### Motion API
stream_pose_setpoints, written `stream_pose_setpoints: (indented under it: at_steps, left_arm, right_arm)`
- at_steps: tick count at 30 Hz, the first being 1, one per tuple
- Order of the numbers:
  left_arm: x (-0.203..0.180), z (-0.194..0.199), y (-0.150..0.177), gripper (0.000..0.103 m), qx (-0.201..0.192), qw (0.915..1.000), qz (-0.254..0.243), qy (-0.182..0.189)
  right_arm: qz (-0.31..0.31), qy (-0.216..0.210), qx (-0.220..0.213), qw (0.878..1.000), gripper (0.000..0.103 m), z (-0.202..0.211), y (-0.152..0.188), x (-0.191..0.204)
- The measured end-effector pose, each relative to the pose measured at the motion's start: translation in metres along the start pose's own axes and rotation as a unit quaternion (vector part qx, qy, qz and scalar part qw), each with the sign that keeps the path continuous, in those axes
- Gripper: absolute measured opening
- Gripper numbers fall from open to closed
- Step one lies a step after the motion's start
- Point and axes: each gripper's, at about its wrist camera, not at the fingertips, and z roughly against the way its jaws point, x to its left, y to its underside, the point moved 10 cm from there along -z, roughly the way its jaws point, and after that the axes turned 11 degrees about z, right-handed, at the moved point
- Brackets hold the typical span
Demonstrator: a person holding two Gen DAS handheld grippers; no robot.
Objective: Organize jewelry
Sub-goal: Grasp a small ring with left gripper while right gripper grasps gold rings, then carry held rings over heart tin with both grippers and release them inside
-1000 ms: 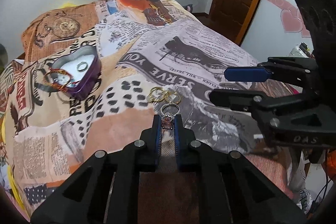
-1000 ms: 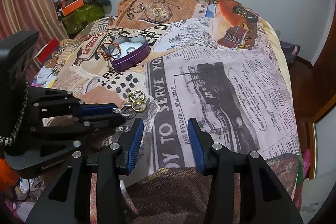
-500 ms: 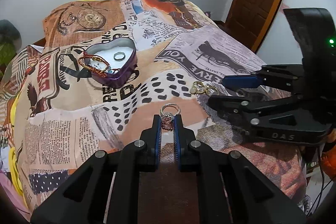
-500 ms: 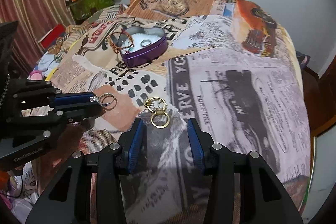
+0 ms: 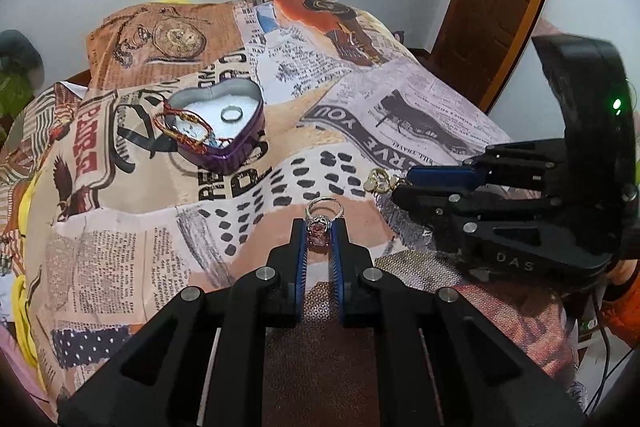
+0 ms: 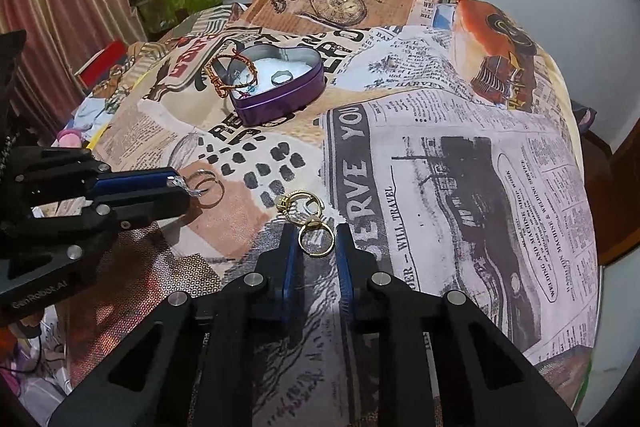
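The left gripper (image 5: pixel 319 239) pinches a pink-stone ring (image 5: pixel 320 223) tight, ready for the purple heart tin (image 5: pixel 224 131) up the bed, while the right gripper (image 6: pixel 316 247) is closing around a gold ring (image 6: pixel 316 242) lying between its jaws — not yet squeezed.

Bedspread (image 6: pixel 460 187) reads "SERVE YOU"; right tongs (image 5: pixel 394 183) casing reads "DAS".

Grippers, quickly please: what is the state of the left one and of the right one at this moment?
Left gripper: shut on the pink-stone ring.
Right gripper: jaws closing around the gold ring; pads not yet pressing it.
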Motion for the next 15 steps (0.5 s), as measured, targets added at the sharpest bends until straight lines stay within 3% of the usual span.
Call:
stream_pose_setpoints:
  at_steps: [8, 15]
  left_arm:
    - [0.007, 0.021, -0.013, 0.010, -0.027, 0.9996, 0.010, -0.003]
    - [0.014, 0.035, -0.031, 0.010, -0.050, 0.9987, 0.008, -0.010]
  right_arm:
    - [-0.023, 0.001, -0.018, 1.000, 0.017, 0.012, -0.010, -0.008]
    - [-0.010, 0.018, -0.069, 0.997, 0.017, 0.041, -0.047, -0.006]
